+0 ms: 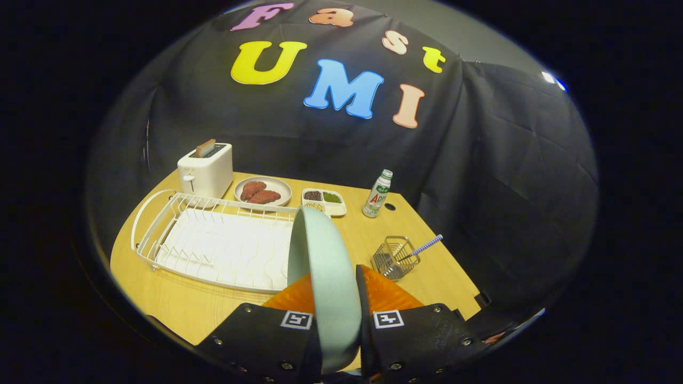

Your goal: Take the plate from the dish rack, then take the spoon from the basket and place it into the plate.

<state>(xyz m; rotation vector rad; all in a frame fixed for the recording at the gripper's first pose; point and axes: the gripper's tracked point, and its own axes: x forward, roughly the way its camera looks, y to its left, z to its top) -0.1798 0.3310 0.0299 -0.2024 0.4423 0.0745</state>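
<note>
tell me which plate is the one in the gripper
The pale green plate, held on edge, both fingers pressing it. The other, grey plate sits flat by the toaster, holding food.

Light: dim booth, tabletop (213,309) evenly lit from above
Glare: small bright spot beyond the tabletop's far right corner
Distortion: fisheye bends tabletop edges
Focus: mostly sharp
</note>
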